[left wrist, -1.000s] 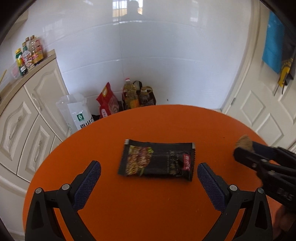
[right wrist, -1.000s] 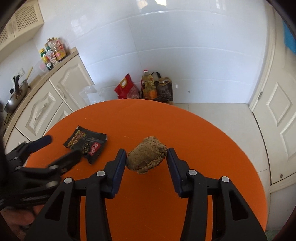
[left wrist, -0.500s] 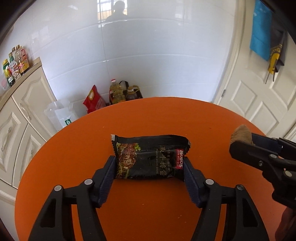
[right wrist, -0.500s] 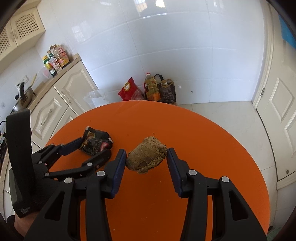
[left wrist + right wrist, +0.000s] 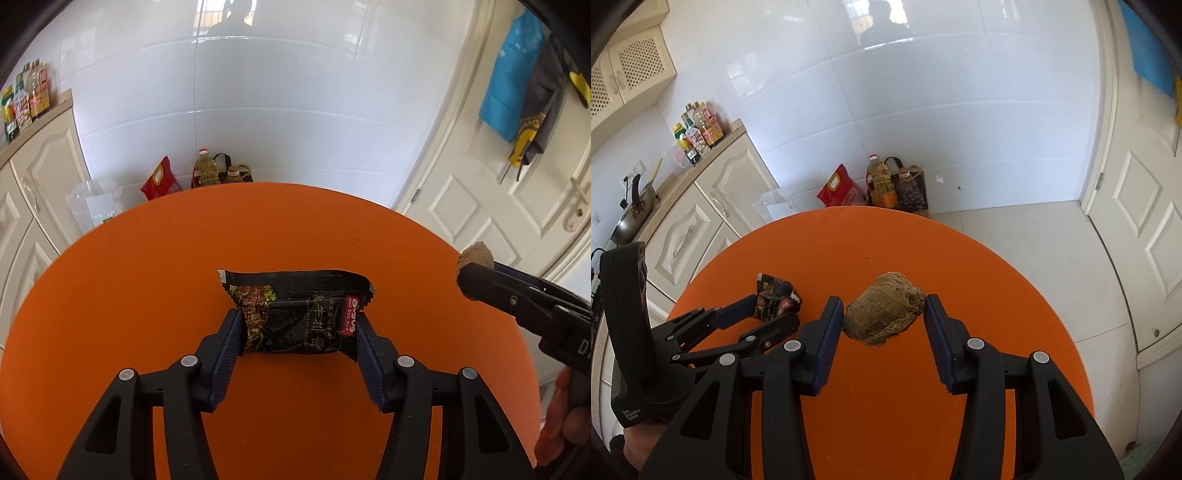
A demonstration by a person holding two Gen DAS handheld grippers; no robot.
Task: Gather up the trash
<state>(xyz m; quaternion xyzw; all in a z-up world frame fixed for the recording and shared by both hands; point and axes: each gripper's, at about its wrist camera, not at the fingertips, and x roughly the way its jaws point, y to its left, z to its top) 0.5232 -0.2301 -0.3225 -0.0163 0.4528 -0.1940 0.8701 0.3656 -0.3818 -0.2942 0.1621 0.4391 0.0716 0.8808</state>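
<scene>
A black sauce packet (image 5: 299, 314) lies on the round orange table (image 5: 147, 277). My left gripper (image 5: 299, 325) has it between its blue pads; the jaws are closing, the pads press on both short ends and the packet buckles. From the right wrist view the same packet (image 5: 774, 291) shows in the left gripper (image 5: 772, 314) at the left. My right gripper (image 5: 884, 314) is shut on a brown crumpled wad (image 5: 884, 308), held just above the table. In the left wrist view that wad (image 5: 476, 256) sticks out of the right gripper (image 5: 476, 280) at the right edge.
Cream cupboards (image 5: 713, 221) with bottles (image 5: 698, 133) on top stand left of the table. Bags and an oil bottle (image 5: 881, 182) sit on the floor by the white tiled wall. A white door (image 5: 498, 206) with hanging cloths is at the right. A hand (image 5: 557, 435) grips the right tool.
The left jaws went from wide open to closed on the packet's ends, and the packet now buckles. The right gripper has shifted a little with the brown wad still in it.
</scene>
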